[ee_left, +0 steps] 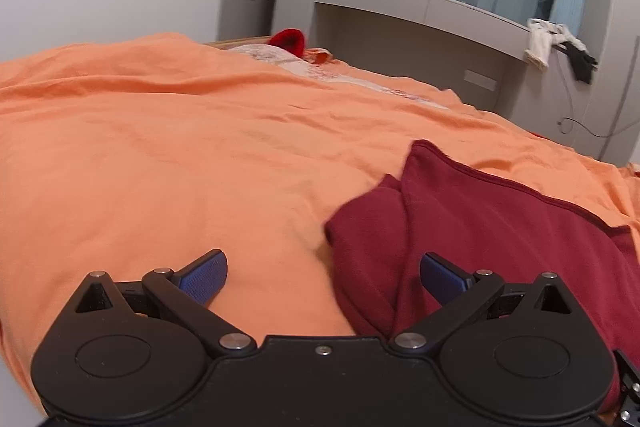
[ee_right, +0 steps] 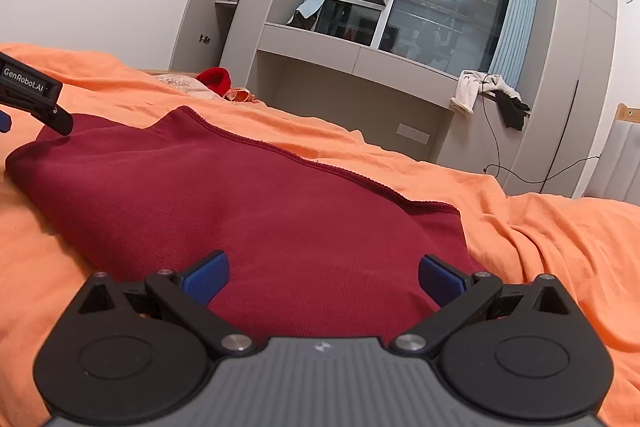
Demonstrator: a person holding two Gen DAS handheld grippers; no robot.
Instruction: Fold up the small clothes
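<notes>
Blue-padded fingers of the right claw [ee_right: 323,277] stand wide apart and empty, low over the near part of the dark red knitted garment [ee_right: 240,195]. That garment lies spread on the orange bedsheet [ee_right: 540,227], its stitched hem running along the far side and its left end bunched into a loose lump. The left claw [ee_left: 323,279] is likewise spread and grips nothing; it straddles the garment's left edge, one finger over the cloth and one over bare sheet. To fold well, each claw should probably pinch a near corner through a single layer, lift only slightly, and carry the edge evenly toward the far hem, smoothing the bunched end first. Beyond stand grey cupboards [ee_right: 400,83] under a dark window [ee_right: 440,7].
</notes>
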